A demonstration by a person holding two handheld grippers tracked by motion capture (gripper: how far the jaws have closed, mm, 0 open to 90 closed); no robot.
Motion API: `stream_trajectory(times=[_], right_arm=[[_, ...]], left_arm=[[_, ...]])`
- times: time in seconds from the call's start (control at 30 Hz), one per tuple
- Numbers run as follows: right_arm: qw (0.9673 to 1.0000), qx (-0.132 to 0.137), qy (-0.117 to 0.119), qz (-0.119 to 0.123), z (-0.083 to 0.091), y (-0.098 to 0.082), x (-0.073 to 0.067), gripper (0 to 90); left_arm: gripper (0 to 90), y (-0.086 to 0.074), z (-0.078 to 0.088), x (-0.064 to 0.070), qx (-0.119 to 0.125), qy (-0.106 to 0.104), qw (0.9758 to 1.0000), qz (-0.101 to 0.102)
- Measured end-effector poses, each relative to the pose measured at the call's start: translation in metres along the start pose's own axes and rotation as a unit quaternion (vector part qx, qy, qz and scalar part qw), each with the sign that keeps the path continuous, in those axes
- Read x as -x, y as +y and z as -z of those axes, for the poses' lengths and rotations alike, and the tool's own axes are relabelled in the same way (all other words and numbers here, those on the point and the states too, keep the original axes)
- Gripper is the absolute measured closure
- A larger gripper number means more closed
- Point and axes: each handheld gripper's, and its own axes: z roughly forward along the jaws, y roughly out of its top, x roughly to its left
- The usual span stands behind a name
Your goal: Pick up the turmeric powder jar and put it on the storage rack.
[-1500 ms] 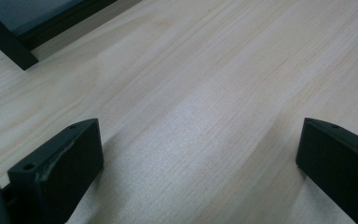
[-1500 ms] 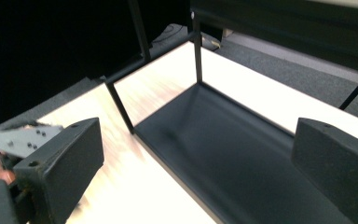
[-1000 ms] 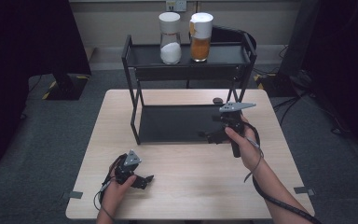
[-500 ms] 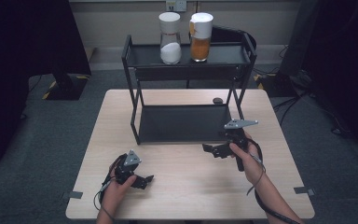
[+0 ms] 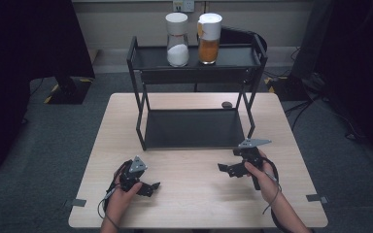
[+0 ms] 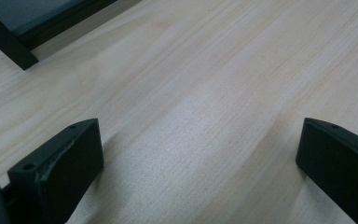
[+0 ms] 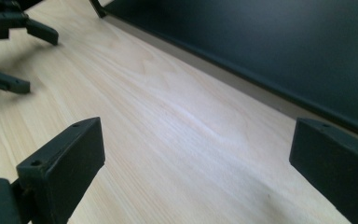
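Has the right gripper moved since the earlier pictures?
Yes. The right gripper has drawn back from the black rack toward the table's near edge.

Right claw point(image 5: 226, 168) now lower, nearer the table's point(image 5: 194, 204) front (jaws apart)

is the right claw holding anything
No, the right claw has its jaws wide apart over bare table, with nothing between them.

Raised above the tabletop's point(image 5: 194, 204) far half, we see a white-filled jar point(image 5: 177, 41) just beside an orange-filled jar point(image 5: 209, 39). A small dark disc point(image 5: 227, 104) lies near the tabletop's far edge, grey tape tabs point(image 5: 79, 202) mark its near corners, and grey carpet point(image 5: 53, 145) surrounds it.
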Motion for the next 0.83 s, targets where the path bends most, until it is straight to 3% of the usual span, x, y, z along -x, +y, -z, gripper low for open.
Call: stream_trajectory(times=[0.43, 0.63, 0.83], right_arm=[[0.9983, -0.037, -0.019, 0.042, 0.014, -0.022, -0.005, 1.2], [0.9945, -0.066, -0.036, 0.073, 0.024, -0.039, -0.011, 1.1], [0.9925, -0.078, -0.039, 0.086, 0.027, -0.047, -0.015, 0.8]], left_arm=[[0.0, 0.0, 0.0, 0.0, 0.0, 0.0, 1.0, 0.0], [0.0, 0.0, 0.0, 0.0, 0.0, 0.0, 1.0, 0.0], [0.0, 0.001, 0.0, 0.0, -0.001, 0.0, 1.0, 0.0]])
